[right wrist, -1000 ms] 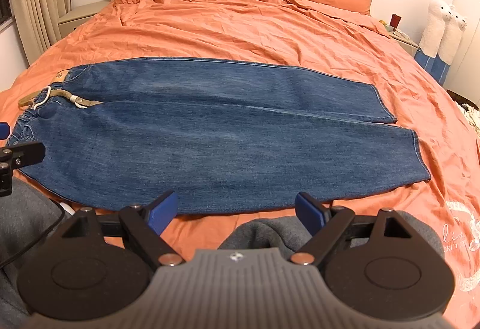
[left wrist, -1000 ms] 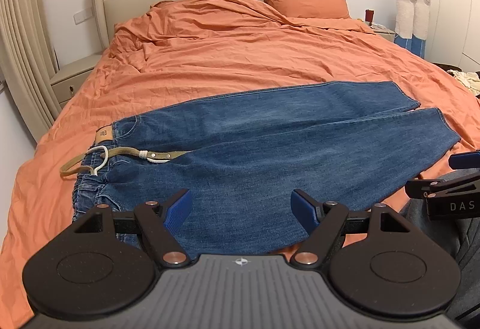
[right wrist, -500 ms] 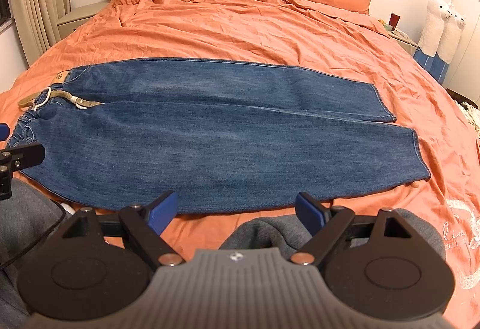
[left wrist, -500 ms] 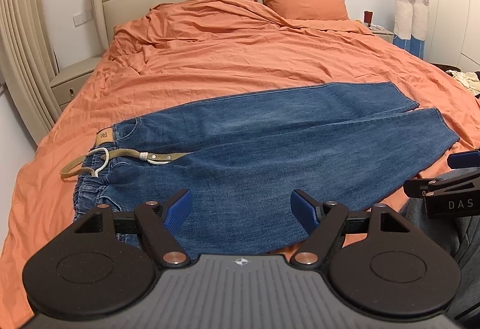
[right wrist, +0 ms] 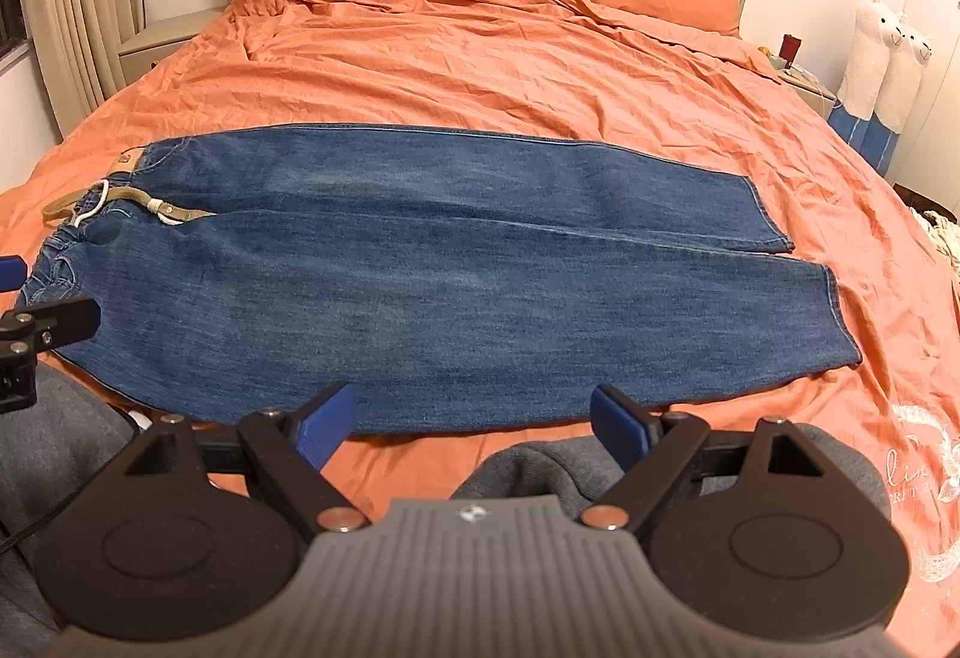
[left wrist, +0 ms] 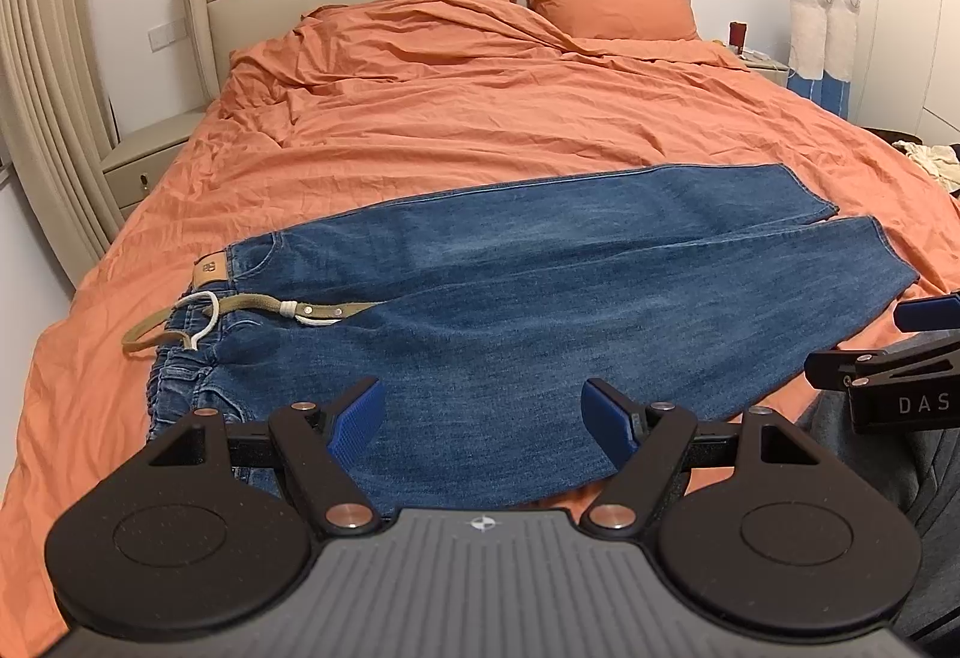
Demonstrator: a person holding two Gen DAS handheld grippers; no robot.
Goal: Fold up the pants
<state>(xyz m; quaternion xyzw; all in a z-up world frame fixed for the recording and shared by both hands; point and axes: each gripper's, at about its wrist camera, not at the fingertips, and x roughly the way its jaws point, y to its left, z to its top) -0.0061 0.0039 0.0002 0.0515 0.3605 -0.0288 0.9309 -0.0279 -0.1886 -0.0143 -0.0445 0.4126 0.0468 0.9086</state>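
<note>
Left gripper [left wrist: 483, 421]: closest to us, just above the near edge of the pants; its two blue tongs are wide apart and hold nothing
Right gripper [right wrist: 473, 425]: also close, just short of the near edge of the pants, over a grey knee; its tongs are wide apart and hold nothing too
Pants [right wrist: 420, 262]: blue jeans, lying flat across the bed [right wrist: 480, 58], waist on the left, leg ends on the right; they look folded once already, one leg lying mostly on top of the other
Belt [left wrist: 258, 307]: a tan strap with a white cord, at the waist end of the pants; it hangs loose past the cloth
Leg ends [right wrist: 834, 316]: at the right end of the pants; the top one sticks out more than the one under it
Step now, I think: getting ready to grab the pants; no new fold is started
How to do it well: grab both layers of cloth at once, not just the top one; one gripper near the waist, one near the leg ends; lift evenly so the pants stay flat; tuck the belt in so it does not poke out
Pillow [left wrist: 606, 1]: far behind the pants, at the head of the bed; not in the way
</note>
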